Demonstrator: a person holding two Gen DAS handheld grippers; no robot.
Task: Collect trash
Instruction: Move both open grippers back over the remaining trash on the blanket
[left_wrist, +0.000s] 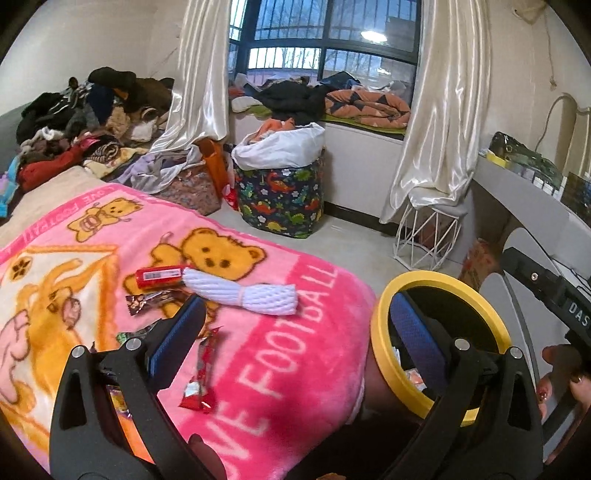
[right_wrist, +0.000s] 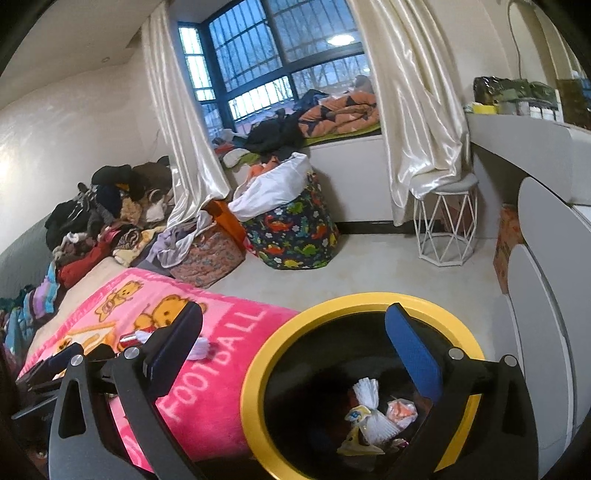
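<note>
Bedroom, cluttered; pink bear-print blanket covered the bed, with the yellow-rimmed bin just beside its edge.

Progress: I judged the job partly done.
- In bin: one white foam net, about two crumpled wrappers; more may have lain hidden.
- Left on blanket: one white foam net, one red tube, one brown wrapper, one red-and-white wrapper, one greenish wrapper partly hidden.

My left gripper stood wide, empty, over the blanket's edge. My right gripper stood wide, empty, above the bin.
</note>
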